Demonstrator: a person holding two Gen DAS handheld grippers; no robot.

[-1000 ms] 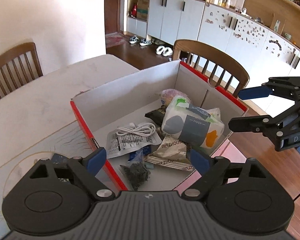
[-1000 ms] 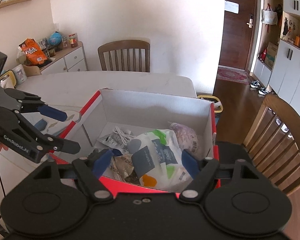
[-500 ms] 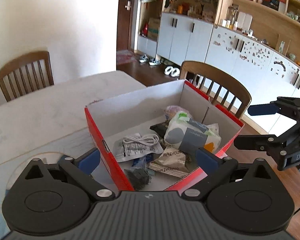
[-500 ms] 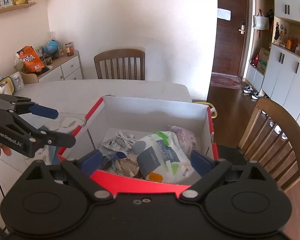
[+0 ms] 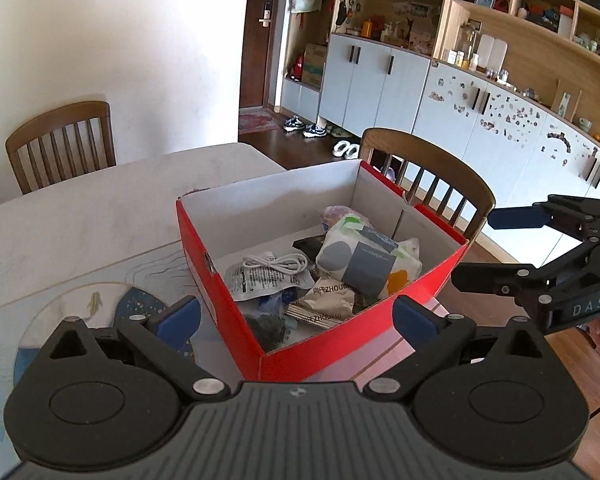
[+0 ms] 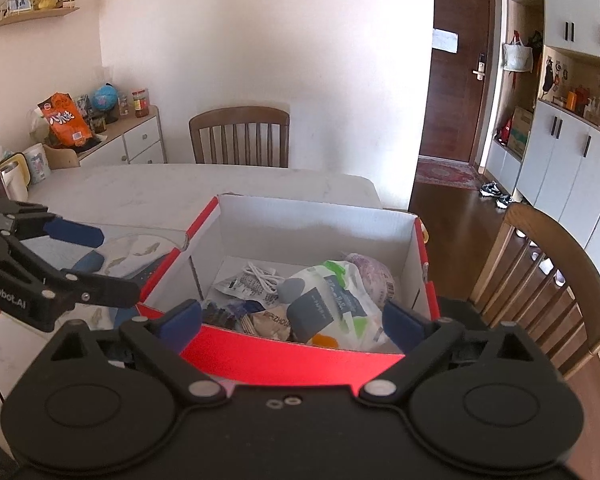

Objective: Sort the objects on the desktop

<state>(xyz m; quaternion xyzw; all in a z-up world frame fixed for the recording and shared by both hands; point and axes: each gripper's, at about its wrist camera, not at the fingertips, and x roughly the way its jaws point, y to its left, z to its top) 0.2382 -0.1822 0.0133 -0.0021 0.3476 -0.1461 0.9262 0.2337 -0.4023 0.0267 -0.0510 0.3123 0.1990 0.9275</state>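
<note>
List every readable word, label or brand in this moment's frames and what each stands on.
"DAS": on the right gripper, cut off at the frame edge.
"enRobot.AI": on the left gripper, first letter cut off.
"ZHOUS": on the tan packet in the red box.
Print on the tissue pack, the cable bag and the orange snack bag: too small or blurred to read.

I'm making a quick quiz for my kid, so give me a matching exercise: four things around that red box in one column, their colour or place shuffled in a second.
Things:
1. charging cable
2. box outside
3. tissue pack
4. wooden chair

Descriptions:
A. red
B. behind the table's far edge
C. white, coiled on a printed bag
D. patterned wrapper, topmost in the box

Pairs: 1-C, 2-A, 3-D, 4-B
</note>
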